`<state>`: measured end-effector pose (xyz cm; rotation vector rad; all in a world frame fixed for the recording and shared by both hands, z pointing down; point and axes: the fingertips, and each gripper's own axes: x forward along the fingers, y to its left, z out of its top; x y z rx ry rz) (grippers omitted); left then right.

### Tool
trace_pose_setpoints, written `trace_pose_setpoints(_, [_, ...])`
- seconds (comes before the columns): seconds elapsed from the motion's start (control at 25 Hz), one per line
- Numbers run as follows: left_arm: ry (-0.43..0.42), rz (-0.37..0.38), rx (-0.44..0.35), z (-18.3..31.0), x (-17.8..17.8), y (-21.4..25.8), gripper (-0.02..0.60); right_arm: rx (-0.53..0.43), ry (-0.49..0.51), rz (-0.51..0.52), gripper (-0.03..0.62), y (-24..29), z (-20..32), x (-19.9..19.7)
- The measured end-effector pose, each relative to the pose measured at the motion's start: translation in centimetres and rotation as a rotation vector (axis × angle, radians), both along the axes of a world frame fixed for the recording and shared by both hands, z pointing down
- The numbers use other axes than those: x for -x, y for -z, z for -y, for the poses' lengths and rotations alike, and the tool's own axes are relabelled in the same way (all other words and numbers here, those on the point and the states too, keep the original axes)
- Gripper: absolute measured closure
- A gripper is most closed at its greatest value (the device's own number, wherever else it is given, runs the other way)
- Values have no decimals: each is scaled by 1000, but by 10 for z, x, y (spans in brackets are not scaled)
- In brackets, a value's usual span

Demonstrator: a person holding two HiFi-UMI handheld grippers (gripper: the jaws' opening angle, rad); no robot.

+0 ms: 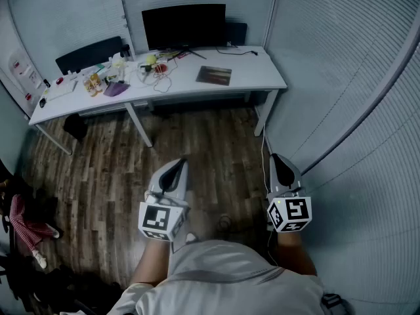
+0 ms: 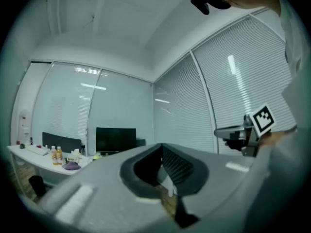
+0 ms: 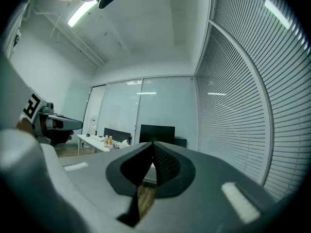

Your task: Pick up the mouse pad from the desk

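Your left gripper [image 1: 176, 169] and right gripper [image 1: 281, 164] both sit pressed together, empty, held level, well apart from the mouse pad [image 1: 214, 75] lying flat on the white desk [image 1: 264, 69].

White desk [image 1: 262, 77] at 12 o'clock: monitor [image 1: 184, 26] at its 12, mouse pad [image 1: 214, 75] at 3, cables [image 1: 161, 77] mid-desk, bottles [image 1: 92, 84] at 9.

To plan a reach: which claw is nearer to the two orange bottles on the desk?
Left. The left claw hangs over the floor, short of the desk and right of the bottles; the right claw is much further right.
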<state>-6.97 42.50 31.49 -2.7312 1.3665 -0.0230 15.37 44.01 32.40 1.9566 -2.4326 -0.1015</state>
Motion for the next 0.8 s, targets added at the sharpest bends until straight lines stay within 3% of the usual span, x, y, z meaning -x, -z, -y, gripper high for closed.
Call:
trace_pose_setpoints(0.36, [-18,-2,2,9,1,1,578,19,1,-12,588,-3,6,7])
trace_pose_setpoints(0.56, [-26,4,18,12,1,-6,578,28,-16,70,586,-9,10,0])
trace_pose_setpoints(0.8, [-29,-4,31,23,13,-8,580,34,-3,83,588,-9,19,12])
